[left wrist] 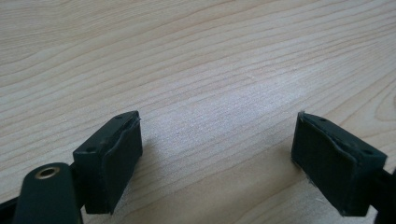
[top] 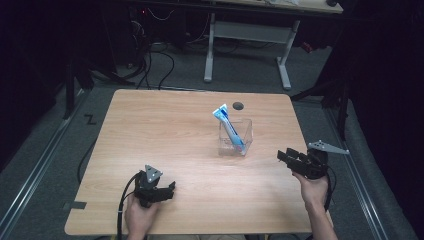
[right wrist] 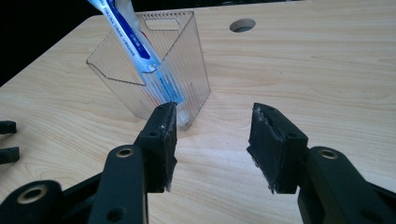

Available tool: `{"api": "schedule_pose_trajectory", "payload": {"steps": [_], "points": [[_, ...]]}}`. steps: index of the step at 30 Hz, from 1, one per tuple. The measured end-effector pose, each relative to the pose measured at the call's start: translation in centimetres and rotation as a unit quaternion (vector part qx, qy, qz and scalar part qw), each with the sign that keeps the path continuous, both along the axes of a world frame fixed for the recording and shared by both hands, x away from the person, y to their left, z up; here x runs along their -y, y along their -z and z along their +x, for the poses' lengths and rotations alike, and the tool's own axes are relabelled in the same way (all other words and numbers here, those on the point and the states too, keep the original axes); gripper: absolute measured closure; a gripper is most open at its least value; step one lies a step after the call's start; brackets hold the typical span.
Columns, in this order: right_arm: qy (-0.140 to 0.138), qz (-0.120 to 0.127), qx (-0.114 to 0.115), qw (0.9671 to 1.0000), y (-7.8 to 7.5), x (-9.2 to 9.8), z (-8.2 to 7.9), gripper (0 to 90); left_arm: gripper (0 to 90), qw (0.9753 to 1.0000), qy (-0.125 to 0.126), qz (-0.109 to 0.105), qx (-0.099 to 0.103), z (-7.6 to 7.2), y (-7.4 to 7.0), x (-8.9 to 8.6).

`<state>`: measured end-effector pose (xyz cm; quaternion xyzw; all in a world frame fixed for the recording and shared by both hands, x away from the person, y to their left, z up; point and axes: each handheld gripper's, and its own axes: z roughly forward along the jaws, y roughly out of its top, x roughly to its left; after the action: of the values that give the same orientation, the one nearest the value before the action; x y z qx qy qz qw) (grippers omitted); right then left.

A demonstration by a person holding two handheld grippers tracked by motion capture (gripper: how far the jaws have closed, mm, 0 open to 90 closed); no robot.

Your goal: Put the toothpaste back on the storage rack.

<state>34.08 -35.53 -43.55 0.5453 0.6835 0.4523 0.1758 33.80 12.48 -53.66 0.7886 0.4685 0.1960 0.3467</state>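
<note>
While both grippers rest near the person's edge of the light wooden desk (top: 165, 130), the high view shows a clear ribbed plastic holder (top: 236, 137) standing upright right of centre, toward the far side. A blue-and-white toothpaste tube (top: 228, 126) leans inside it, its flat end rising above the rim and tilting toward the far left. The left gripper (top: 167, 190) sits at the near left, well apart from the holder. The right gripper (top: 286, 156) is at the right edge, near the holder but not touching it. A round cable hole (top: 238, 105) lies just behind the holder.

The left gripper view shows the black padded fingers (left wrist: 109, 161) spread wide over bare wood, holding nothing.

The right gripper view shows its fingers (right wrist: 161, 140) spread wide and empty, aimed at the holder (right wrist: 187, 70) just ahead. The tube (right wrist: 135, 46) leans inside it, its lower end against the holder's base.
</note>
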Motion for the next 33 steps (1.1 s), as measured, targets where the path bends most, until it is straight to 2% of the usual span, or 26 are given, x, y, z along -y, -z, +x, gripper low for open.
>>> {"api": "schedule_pose_trajectory", "payload": {"steps": [9,20,33], "points": [[0.004,0.002,-0.007,1.0000,0.9,0.1,-0.3,51.4,16.6,1.0000,0.000,0.000,0.000,0.0,0.0,0.0],[0.007,-0.011,-0.015,0.9998,2.0,-0.3,-0.3,51.4,16.6,1.0000,0.000,0.000,0.000,0.0,0.0,0.0],[0.013,-0.014,-0.022,0.9996,3.3,-0.4,-0.6,51.6,16.6,1.0000,0.000,0.000,-0.001,0.0,0.0,0.0]]}}
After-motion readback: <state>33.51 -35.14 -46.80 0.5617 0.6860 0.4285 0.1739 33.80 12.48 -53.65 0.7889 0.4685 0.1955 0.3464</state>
